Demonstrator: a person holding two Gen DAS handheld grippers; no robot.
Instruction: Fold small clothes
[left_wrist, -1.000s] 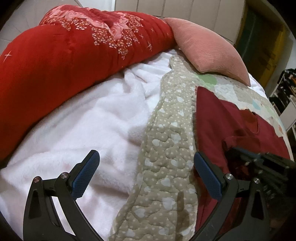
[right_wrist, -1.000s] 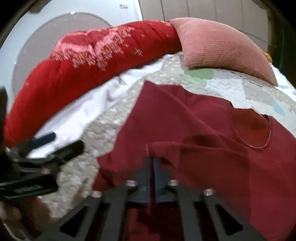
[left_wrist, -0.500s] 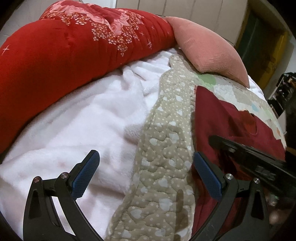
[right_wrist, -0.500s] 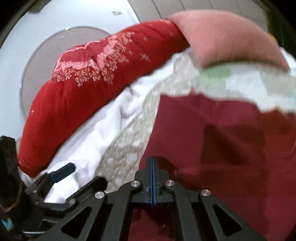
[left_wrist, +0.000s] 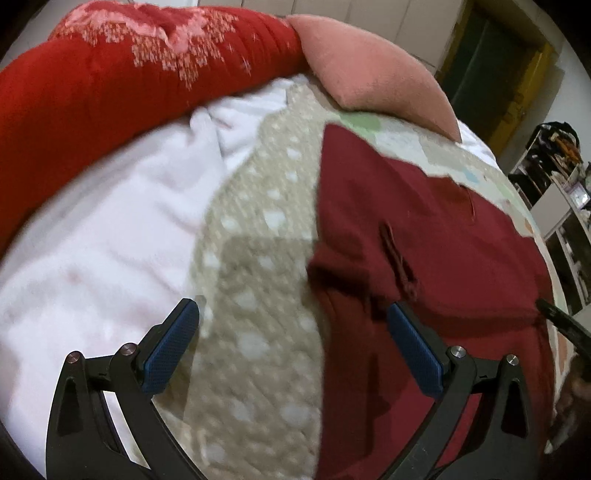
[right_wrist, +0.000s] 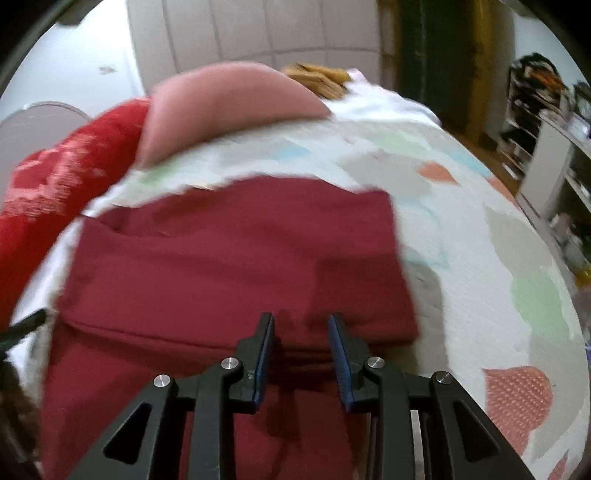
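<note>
Bed surface, both views motion-blurred. A dark red cotton garment (left_wrist: 436, 236) lies flat on a quilted bedspread with pastel patches (right_wrist: 480, 240), one layer folded over another so that a straight fold edge runs across the near part in the right wrist view (right_wrist: 236, 266). A beige quilted border with pale dots (left_wrist: 258, 258) runs along the garment's left side, and beyond it lies a white fleece blanket (left_wrist: 110, 221). At the head of the bed, a thick red quilt with pink floral print (left_wrist: 129, 74) is bunched in a long roll; a pink corduroy cushion (left_wrist: 369, 74) rests beside it, touching the bedspread. Left gripper (left_wrist: 291, 347) hovers over the beige border, jaws wide apart and holding nothing, its right pad above the garment's left edge. Right gripper (right_wrist: 301, 354) sits low over the folded garment, jaws partly apart with a narrow gap, cloth visible between them but not pinched. Room: pale panelled wall (right_wrist: 258, 33) behind the bed, a dark doorway with yellow frame (left_wrist: 491, 74), and cluttered white shelving (right_wrist: 546, 147) at the right. A yellowish-brown object (right_wrist: 317, 79) lies behind the cushion, too blurred to identify.
</note>
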